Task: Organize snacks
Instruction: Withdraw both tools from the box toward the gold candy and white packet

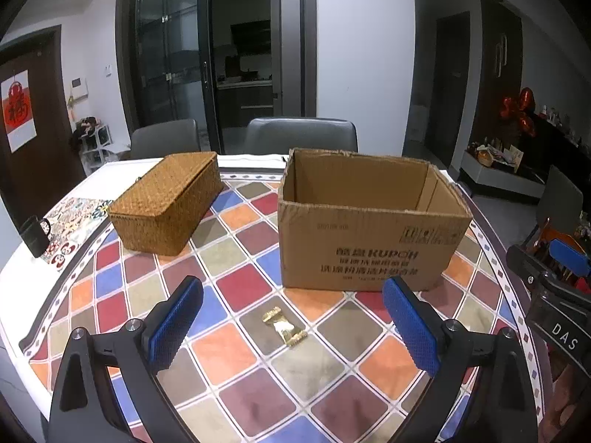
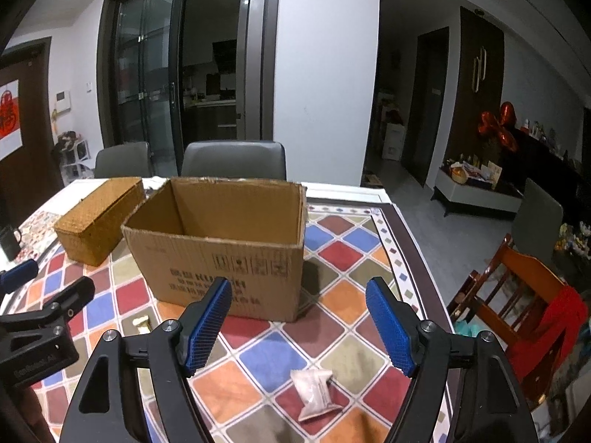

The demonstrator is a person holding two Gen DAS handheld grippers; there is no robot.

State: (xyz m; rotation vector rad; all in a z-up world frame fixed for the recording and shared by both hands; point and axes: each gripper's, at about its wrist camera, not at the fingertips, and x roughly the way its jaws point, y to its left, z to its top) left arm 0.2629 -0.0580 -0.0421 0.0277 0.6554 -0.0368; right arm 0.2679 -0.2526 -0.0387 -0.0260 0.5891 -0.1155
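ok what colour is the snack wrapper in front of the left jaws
Gold with a pale middle: the snack wrapper shows best in the left wrist view.

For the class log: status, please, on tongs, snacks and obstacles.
Both tongs open, empty. Gold snack and white packet on tablecloth. Cardboard box open. Nothing blocking.

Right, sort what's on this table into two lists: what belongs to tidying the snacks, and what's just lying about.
Belongs to the job:
- gold-wrapped snack
- white-wrapped snack
- open cardboard box
- lidded wicker basket

Just lying about:
- black mug
- patterned mat under it
- grey chairs
- wooden chair with red cloth
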